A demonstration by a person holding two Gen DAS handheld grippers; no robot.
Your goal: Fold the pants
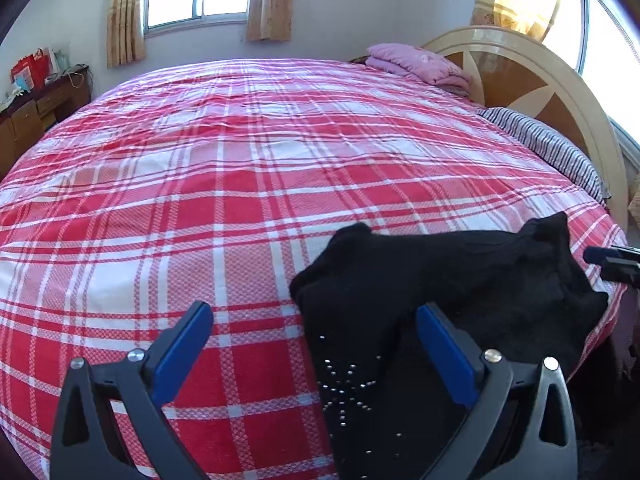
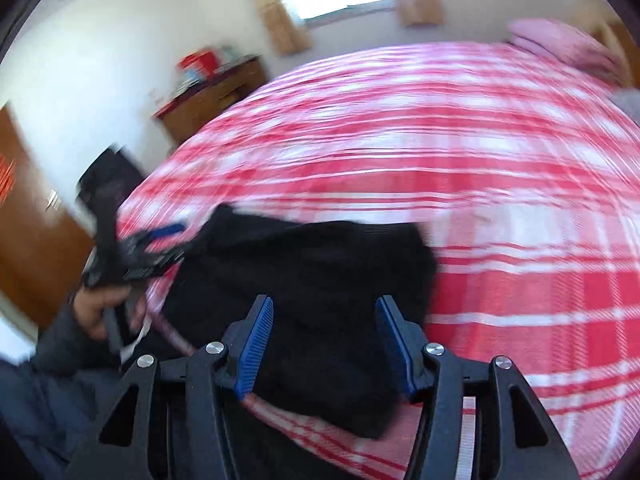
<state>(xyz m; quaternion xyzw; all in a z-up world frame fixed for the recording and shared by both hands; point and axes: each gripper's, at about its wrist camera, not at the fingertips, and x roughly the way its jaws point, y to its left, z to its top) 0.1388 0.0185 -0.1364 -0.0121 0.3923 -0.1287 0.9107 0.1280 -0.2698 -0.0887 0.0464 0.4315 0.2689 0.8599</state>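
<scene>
Black pants (image 1: 452,280) with small silver studs lie bunched at the near edge of a bed with a red and white plaid cover (image 1: 240,168). My left gripper (image 1: 316,320) is open above the pants' left edge, one finger over the cover and one over the cloth. In the blurred right wrist view the pants (image 2: 312,280) lie just ahead of my right gripper (image 2: 324,308), which is open and empty over them. The right gripper's tip (image 1: 612,262) shows at the far right of the left wrist view. The left gripper (image 2: 160,244) shows at the pants' left end, held by a hand.
A folded pink blanket (image 1: 420,62) and a striped pillow (image 1: 548,144) lie by the wooden headboard (image 1: 520,76). A wooden desk (image 1: 36,108) with red bags stands by the far wall. A brown door (image 2: 28,216) is at the left.
</scene>
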